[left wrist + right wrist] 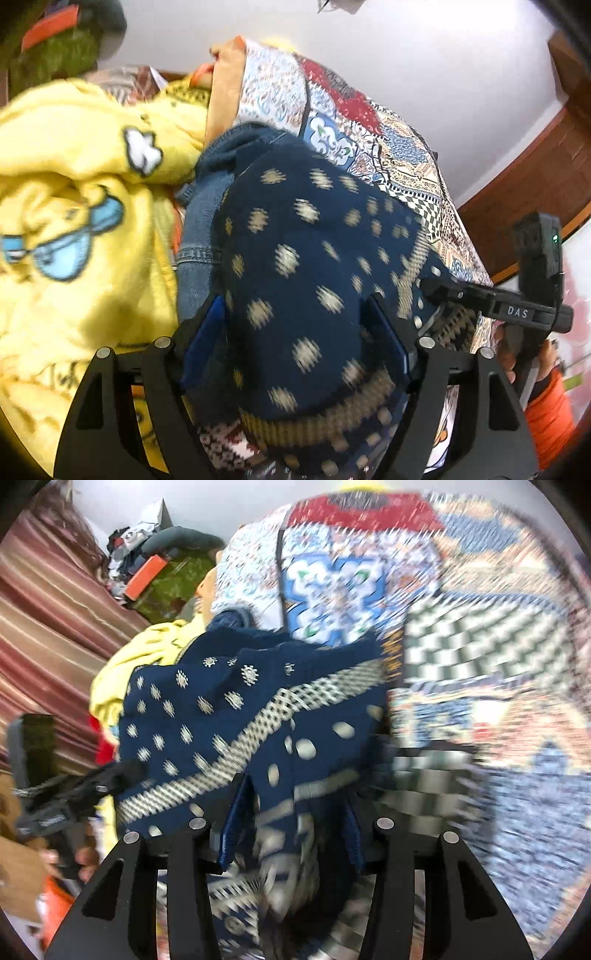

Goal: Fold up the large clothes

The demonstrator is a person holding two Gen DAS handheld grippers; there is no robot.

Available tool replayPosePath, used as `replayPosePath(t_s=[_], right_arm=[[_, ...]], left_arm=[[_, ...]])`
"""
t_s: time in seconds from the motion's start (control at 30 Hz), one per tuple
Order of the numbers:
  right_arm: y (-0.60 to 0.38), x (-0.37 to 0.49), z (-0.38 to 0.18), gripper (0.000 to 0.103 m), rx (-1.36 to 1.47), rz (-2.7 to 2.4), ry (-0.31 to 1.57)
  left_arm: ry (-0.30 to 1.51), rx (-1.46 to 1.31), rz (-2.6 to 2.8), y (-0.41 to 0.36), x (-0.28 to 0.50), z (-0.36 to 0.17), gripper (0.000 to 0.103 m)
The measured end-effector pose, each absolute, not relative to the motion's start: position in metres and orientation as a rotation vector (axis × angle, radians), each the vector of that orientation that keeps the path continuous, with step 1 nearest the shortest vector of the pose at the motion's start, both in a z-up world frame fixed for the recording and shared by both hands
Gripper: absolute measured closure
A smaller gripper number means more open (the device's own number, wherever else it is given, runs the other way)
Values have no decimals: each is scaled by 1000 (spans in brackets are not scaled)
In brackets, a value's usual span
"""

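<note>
A navy garment with pale dots and a beige patterned border lies bunched on the patchwork bedspread. In the left wrist view it bulges between the blue pads of my left gripper, which stand wide apart and loose around the cloth. My right gripper reaches in from the right onto the garment's border edge. In the right wrist view the garment hangs between the right gripper's pads, which press on a fold of it. The left gripper shows blurred at the left.
A yellow cartoon-print blanket and denim lie heaped left of the garment. Striped maroon cloth and a green bag lie at the far left. A wooden bed frame and white wall lie beyond. A hand with an orange sleeve holds the right gripper.
</note>
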State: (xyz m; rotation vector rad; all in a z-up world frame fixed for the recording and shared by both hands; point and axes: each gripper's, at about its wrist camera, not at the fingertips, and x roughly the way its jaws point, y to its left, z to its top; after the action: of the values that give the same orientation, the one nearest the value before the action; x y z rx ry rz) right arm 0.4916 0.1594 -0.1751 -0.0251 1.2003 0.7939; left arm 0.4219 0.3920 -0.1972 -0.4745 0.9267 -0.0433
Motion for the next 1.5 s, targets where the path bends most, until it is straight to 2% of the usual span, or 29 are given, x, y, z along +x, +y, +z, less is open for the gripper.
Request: replayPosePath(t_s=[0.07,0.13,0.23,0.33,0.53,0.73,1.0,1.3,1.5], right_arm=[[153,483,-163,60,-109,753,1137],[150,472,-154,58,-129,762,1102],[148,455,-151,43,-143,789,1080],[154,442,-164,43,-184,776,1095],[141,425,-195,43,-219,698,1154],[96,406,-178,43,-184,647,1150],[67,347,-70,43,-127,693,910],[31,232,52,43,0,808,534],[18,166,85,43,15,832,337]], left_arm=[[922,-443,-42,381,410,-190,25],[916,-399,-40,368,400,-186,20],[931,-296,-18,347,391,-191,15],[946,-239,33,338,381,-201,13],[968,-313,106,349,355,-211,11],[966,-313,161,346,317,-200,11],[769,-211,145,300,261,-105,11],[406,-102,99,225,159,23,11],[213,-66,100,185,89,61,11]])
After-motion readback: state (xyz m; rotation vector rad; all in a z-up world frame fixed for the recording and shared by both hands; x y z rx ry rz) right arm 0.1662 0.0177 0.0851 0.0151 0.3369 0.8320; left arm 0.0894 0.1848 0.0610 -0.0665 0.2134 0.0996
